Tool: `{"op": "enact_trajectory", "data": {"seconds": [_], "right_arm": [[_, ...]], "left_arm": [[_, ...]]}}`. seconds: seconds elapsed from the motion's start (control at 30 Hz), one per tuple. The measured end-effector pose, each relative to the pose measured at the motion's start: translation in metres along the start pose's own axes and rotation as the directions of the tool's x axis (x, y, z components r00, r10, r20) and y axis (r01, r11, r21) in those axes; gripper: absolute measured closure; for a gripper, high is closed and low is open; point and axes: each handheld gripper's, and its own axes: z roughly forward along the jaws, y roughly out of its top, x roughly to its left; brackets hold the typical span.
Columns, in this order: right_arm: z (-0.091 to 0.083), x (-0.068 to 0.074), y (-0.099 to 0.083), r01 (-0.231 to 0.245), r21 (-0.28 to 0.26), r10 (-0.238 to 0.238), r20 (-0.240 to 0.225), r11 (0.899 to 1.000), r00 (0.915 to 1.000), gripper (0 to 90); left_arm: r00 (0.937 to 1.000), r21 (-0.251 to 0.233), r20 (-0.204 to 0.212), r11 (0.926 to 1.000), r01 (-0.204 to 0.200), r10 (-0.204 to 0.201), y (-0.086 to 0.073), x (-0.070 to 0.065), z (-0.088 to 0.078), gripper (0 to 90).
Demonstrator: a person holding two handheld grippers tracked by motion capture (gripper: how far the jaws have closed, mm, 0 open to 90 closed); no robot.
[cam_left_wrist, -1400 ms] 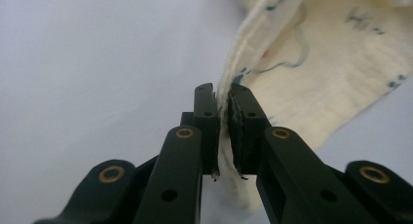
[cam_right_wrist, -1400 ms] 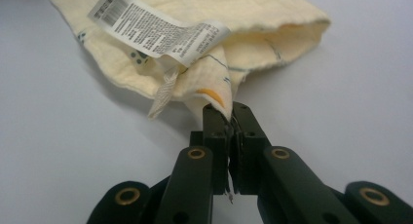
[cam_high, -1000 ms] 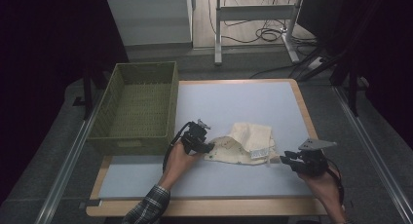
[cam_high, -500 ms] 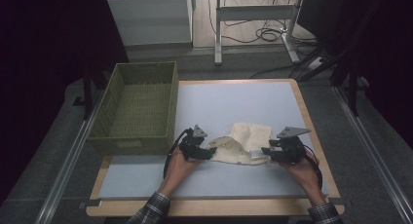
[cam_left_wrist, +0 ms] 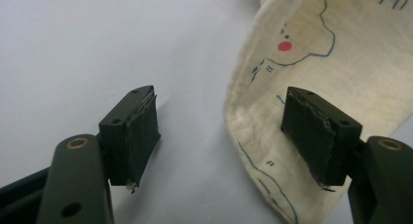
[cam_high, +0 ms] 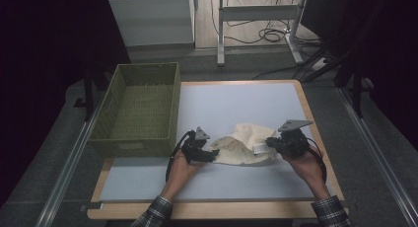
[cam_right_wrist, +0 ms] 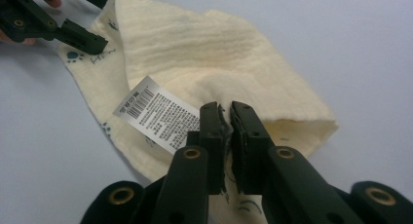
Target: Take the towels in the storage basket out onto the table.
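A cream cloth [cam_high: 244, 144] printed with blue line drawings lies crumpled on the pale mat near the table's front. My left gripper [cam_high: 213, 155] sits at its left end, open. In the left gripper view the cloth's edge [cam_left_wrist: 341, 63] lies between the jaws of the left gripper [cam_left_wrist: 219, 131], close to the right pad [cam_left_wrist: 307, 134], and neither pad presses on it; these jaws have just been opening. My right gripper [cam_high: 268, 144] is at the cloth's right end. Its jaws have just been closing and the right gripper [cam_right_wrist: 227, 112] is shut on a fold of the cloth [cam_right_wrist: 204, 53], beside a white label [cam_right_wrist: 156, 112].
A green woven basket [cam_high: 133, 147] stands on the table's left side, just behind the left hand. The pale mat [cam_high: 236, 98] stretches bare behind the cloth. The wooden table edge [cam_high: 323, 153] runs close to the right hand. Both forearms come in from the front.
My right gripper has moved left from near the table's right edge to the cloth and closed on it. The left gripper has stayed at the cloth's left end.
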Motion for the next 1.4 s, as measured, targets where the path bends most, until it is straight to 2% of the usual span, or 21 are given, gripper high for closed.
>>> {"op": "enact_trajectory", "data": {"seconds": [0.07, 0.2, 0.27, 0.4, 0.47, 0.6, 0.67, 0.97, 1.0, 1.03, 1.07, 1.1, 1.23, 1.27, 1.3, 1.4], "right_arm": [[0.000, 0.000, 0.004, 0.009, 0.011, -0.009, 0.008, 1.000, 0.9999, 80.2], [0.000, -0.002, 0.004, -0.010, 0.014, 0.010, -0.003, 1.000, 0.9999, 80.1], [0.001, -0.002, 0.002, -0.014, 0.018, 0.014, -0.001, 1.000, 0.9999, 84.8], [0.003, -0.002, 0.002, -0.023, 0.016, 0.023, 0.000, 1.000, 0.9997, 86.8], [0.003, -0.004, 0.008, -0.026, -0.004, 0.026, -0.006, 1.000, 0.9996, 87.7], [0.007, -0.007, 0.032, -0.020, -0.026, 0.019, -0.011, 0.999, 0.9997, 88.0], [0.012, -0.008, 0.048, -0.001, -0.029, 0.001, -0.008, 1.000, 1.0000, 88.0], [0.043, -0.005, 0.140, 0.065, -0.060, -0.066, -0.002, 0.996, 0.9978, 87.7], [0.047, -0.005, 0.149, 0.072, -0.055, -0.072, -0.005, 0.996, 0.9974, 84.5], [0.053, -0.005, 0.158, 0.079, -0.042, -0.079, -0.001, 0.996, 0.9968, 74.5], [0.055, -0.004, 0.163, 0.075, -0.031, -0.075, 0.007, 0.997, 0.9972, 71.7], [0.055, -0.003, 0.165, 0.090, -0.023, -0.090, 0.018, 0.996, 0.9958, 70.2], [0.048, -0.004, 0.159, 0.093, -0.030, -0.093, 0.015, 0.995, 0.9956, 67.1], [0.045, -0.006, 0.151, 0.086, -0.032, -0.086, 0.016, 0.996, 0.9962, 66.4], [0.038, -0.013, 0.132, 0.070, -0.022, -0.069, 0.021, 0.997, 0.9974, 64.7], [0.030, -0.023, 0.107, 0.029, -0.015, -0.029, 0.020, 0.999, 0.9994, 63.3]], "left_arm": [[1.0000, -0.001, 0.002, 1.0000, 0.001, -0.001, 0.000, 0.000, 0.000, 29.3], [1.0000, -0.001, 0.001, 1.0000, 0.001, -0.001, 0.000, 0.000, 0.000, 29.3], [1.0000, -0.002, 0.001, 1.0000, 0.002, -0.002, 0.000, 0.000, 0.000, 29.3], [1.0000, -0.001, -0.001, 1.0000, 0.001, -0.001, 0.000, 0.000, 0.000, 29.3], [1.0000, -0.001, 0.000, 1.0000, 0.002, -0.002, 0.000, 0.000, 0.000, 29.3], [1.0000, -0.001, -0.002, 1.0000, -0.001, 0.001, 0.000, 0.000, 0.000, 29.3], [1.0000, 0.000, -0.002, 1.0000, -0.001, 0.001, 0.000, 0.000, 0.000, 29.4], [1.0000, 0.005, -0.004, 1.0000, -0.009, 0.009, 0.000, 0.000, 0.000, 29.4], [1.0000, 0.000, -0.002, 1.0000, -0.003, 0.003, 0.000, 0.000, 0.000, 29.4], [1.0000, 0.000, -0.002, 1.0000, -0.003, 0.003, 0.000, 0.000, 0.000, 29.4], [1.0000, -0.001, -0.001, 1.0000, -0.003, 0.003, 0.000, 0.000, 0.000, 29.4], [1.0000, -0.001, -0.001, 1.0000, -0.002, 0.002, 0.000, 0.000, 0.000, 29.3], [1.0000, 0.003, 0.001, 1.0000, -0.003, 0.003, 0.000, 0.001, 0.000, 29.2], [1.0000, 0.004, 0.001, 1.0000, -0.002, 0.002, 0.000, 0.001, 0.000, 29.2], [1.0000, 0.004, 0.001, 1.0000, -0.004, 0.004, 0.000, 0.001, 0.000, 28.7], [0.9999, 0.009, 0.013, 0.9999, -0.006, 0.005, 0.001, 0.000, 0.000, 26.2]]}}
